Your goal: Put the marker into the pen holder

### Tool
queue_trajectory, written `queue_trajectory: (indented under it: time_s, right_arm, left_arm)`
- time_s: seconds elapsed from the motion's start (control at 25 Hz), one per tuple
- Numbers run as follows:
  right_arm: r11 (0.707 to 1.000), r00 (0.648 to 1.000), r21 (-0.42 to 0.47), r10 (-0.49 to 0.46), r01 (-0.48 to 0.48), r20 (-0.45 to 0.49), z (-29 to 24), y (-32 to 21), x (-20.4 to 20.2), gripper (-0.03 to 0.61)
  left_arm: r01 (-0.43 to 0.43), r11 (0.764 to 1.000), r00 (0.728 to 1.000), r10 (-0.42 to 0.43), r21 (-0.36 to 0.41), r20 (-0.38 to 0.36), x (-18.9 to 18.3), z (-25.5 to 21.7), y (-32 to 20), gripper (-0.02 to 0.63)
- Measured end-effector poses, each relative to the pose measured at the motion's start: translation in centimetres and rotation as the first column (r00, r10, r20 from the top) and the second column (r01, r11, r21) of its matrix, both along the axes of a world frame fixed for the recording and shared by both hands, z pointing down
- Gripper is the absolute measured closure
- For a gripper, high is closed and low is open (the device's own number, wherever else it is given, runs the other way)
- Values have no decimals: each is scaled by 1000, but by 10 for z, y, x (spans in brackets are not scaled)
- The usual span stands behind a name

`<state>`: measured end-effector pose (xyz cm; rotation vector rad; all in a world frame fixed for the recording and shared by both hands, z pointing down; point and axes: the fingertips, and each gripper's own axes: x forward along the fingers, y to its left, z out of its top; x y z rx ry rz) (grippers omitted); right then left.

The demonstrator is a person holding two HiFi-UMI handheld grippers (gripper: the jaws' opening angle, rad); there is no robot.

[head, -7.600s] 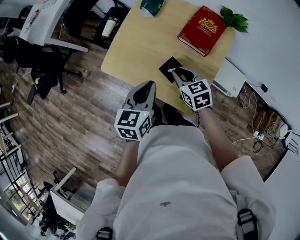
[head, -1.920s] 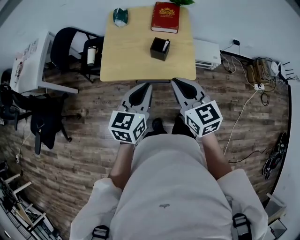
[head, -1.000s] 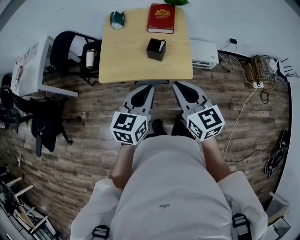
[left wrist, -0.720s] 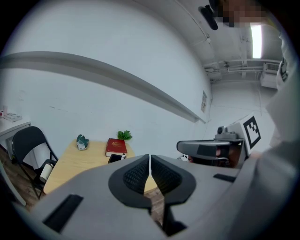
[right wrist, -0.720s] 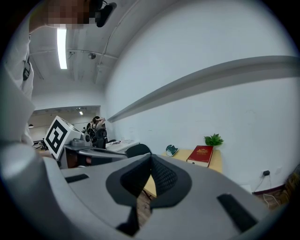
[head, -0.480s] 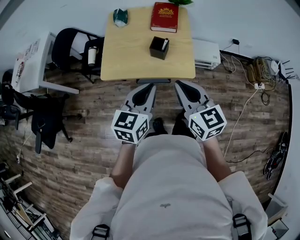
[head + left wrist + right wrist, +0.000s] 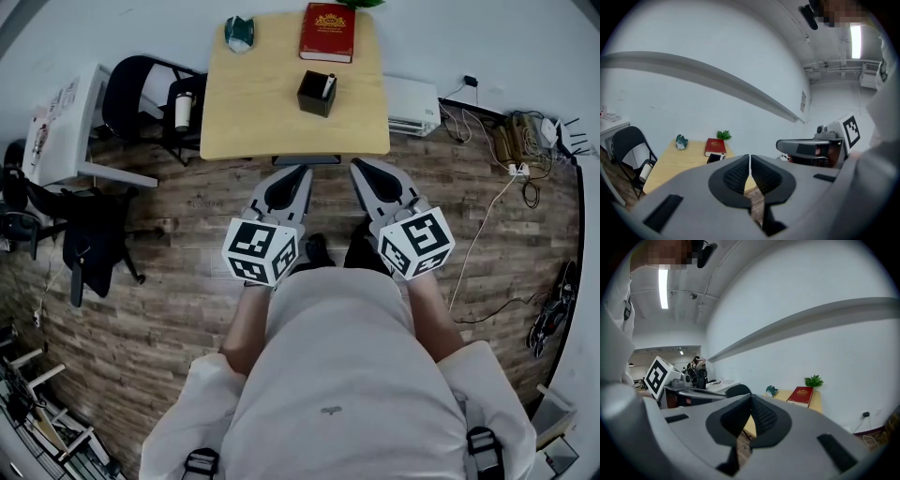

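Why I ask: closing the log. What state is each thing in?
marker: standing in the pen holder, white end up.
pen holder: upright on the table.
red book: closed, flat.
left tongs: shut, empty.
right tongs: shut, empty.

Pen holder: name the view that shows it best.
Head view: the pen holder stands whole on the table, marker inside. The left gripper view shows only its top over the jaws; the right gripper view doesn't show it.

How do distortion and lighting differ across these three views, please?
Head view: fisheye curves the brown wooden floorboards; the light wooden table is evenly lit. Left gripper view: dark round vignette, white ceiling strip light glares. Right gripper view: same vignette, grey right gripper looms large.
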<state>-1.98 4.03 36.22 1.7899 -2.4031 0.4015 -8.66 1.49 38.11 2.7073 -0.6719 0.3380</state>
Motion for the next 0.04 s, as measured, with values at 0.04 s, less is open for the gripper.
queue_trajectory:
  time_s: [0.04]
  right_arm:
    - [1000,1000,0,0,0,-1,0,0,1,578]
  left_arm:
    - [0,1000,1000,0,0,0,1,0,0,598]
